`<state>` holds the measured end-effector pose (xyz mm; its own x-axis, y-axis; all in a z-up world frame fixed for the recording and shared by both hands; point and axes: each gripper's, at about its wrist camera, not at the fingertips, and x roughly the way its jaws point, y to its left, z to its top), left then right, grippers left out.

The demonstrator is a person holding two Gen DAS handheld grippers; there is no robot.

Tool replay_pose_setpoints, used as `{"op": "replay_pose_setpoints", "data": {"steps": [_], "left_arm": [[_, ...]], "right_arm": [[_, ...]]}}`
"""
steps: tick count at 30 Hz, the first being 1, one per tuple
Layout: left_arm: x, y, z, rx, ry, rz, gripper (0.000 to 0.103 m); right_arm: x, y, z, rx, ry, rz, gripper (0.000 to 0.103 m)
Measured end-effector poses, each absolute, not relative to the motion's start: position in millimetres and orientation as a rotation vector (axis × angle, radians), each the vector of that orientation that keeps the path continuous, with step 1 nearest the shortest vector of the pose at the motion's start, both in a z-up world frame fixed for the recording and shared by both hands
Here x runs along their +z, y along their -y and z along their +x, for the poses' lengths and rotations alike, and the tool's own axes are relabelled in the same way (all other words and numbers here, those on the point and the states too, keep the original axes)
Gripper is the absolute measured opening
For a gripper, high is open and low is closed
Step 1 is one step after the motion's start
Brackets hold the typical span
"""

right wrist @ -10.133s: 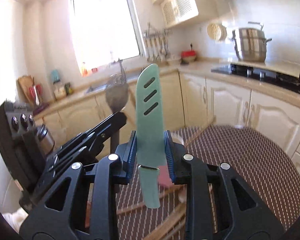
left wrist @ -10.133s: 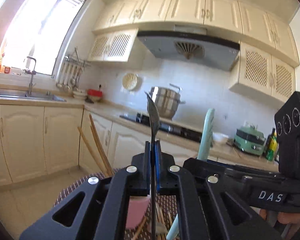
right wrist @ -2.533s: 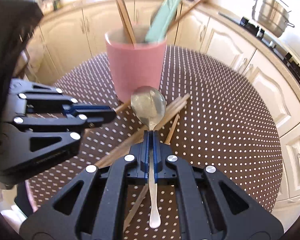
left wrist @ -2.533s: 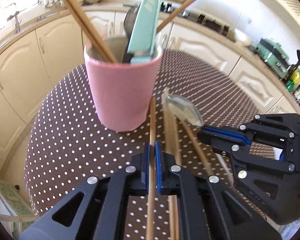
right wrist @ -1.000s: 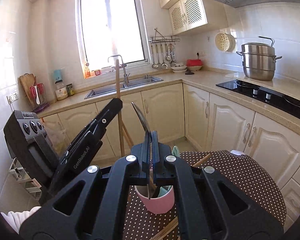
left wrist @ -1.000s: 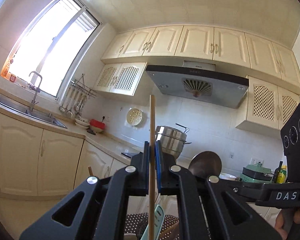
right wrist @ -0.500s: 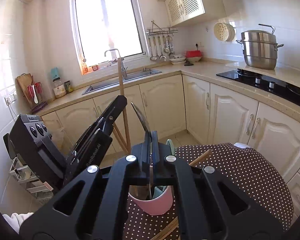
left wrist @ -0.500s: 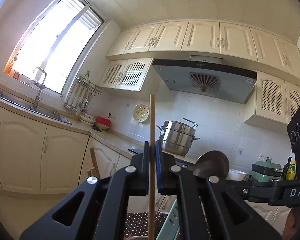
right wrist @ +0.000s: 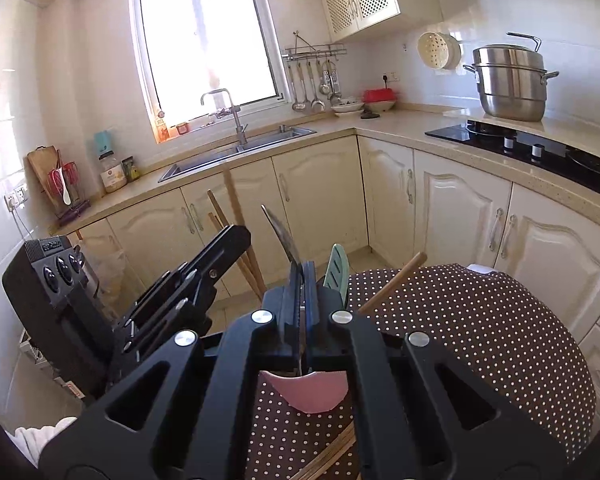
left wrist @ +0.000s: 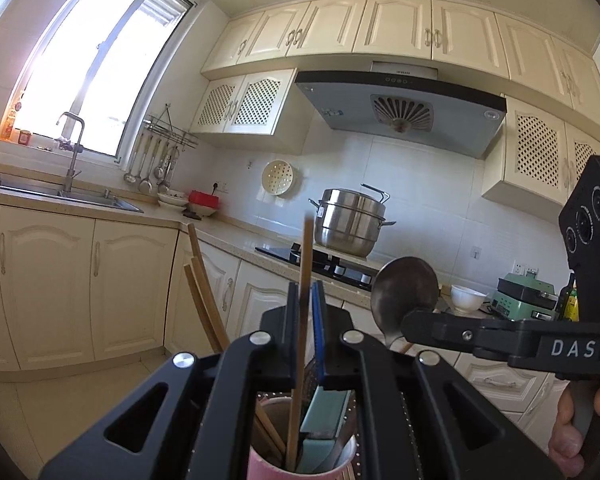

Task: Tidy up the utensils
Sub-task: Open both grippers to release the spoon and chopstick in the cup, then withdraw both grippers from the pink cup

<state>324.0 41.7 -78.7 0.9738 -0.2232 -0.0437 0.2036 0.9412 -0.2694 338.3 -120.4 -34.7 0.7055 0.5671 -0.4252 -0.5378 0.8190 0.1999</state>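
— What do the left tongs [left wrist: 305,312] hold now?
— Their jaws have just been opening a little. A wooden chopstick [left wrist: 303,264] stands between them, its low end already inside the pink cup [left wrist: 260,466]; the pads no longer press it.
— And the right tongs [right wrist: 300,292]?
— Shut tight on the handle of a metal spoon [left wrist: 405,288], above the same cup.
— Where is the cup?
— On the dotted worktop [right wrist: 480,332], with more chopsticks and a green knife sheath [right wrist: 337,270] inside.
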Motion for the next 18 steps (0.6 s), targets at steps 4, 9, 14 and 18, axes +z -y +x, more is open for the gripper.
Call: {"op": "replay_pose_setpoints", "data": {"steps": [4, 9, 14, 18], "left_arm": [[-80, -48, 315, -0.231, -0.100, -0.276, 0.037], [-79, -49, 309, -0.225, -0.155, -0.249, 0.044], [-81, -48, 302, -0.218, -0.192, -0.228, 0.051], [-79, -48, 297, -0.214, -0.216, -0.214, 0.054]], "right_arm": [[-38, 119, 336, 0.600, -0.502, 0.068, 0.002], [-45, 116, 335, 0.582, -0.521, 0.072, 0.002], [-51, 111, 332, 0.561, -0.538, 0.070, 0.002], [-53, 109, 330, 0.543, -0.545, 0.068, 0.002]]}}
